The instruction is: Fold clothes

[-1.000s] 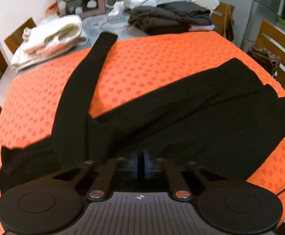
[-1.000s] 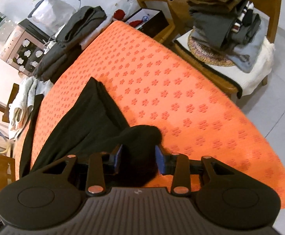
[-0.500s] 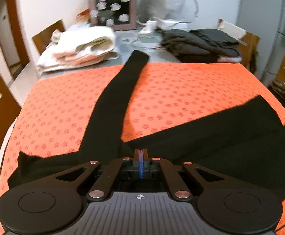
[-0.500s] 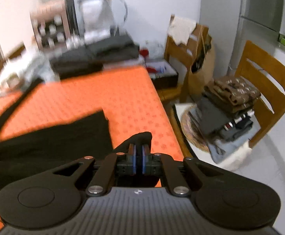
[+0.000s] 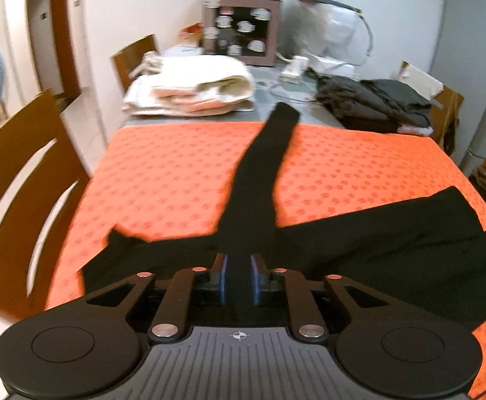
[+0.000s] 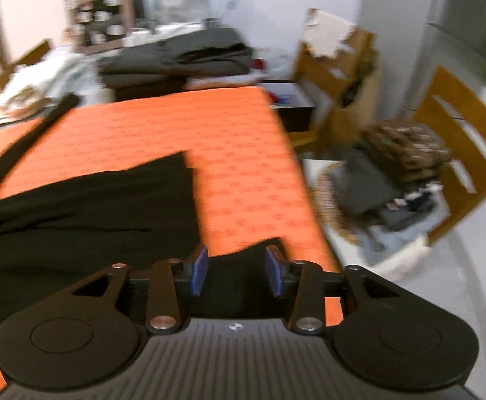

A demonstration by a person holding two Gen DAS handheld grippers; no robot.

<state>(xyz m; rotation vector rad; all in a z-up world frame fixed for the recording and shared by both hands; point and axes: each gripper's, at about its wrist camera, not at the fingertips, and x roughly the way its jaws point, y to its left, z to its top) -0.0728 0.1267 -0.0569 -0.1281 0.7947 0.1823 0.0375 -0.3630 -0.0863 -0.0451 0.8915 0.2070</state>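
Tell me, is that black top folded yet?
Partly. The black top lies doubled along its body, but one sleeve stretches straight across the orange cloth.

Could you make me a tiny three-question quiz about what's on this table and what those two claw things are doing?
1. True or false: the right gripper has its jaws clamped shut.
2. The long sleeve of the black garment points toward: A) the folded white towels at the far end, B) the wooden chair.
3. Fill in: the garment lies on an ______ mat.

Key: 1 false, its jaws stand apart. 2 A. 3 orange.
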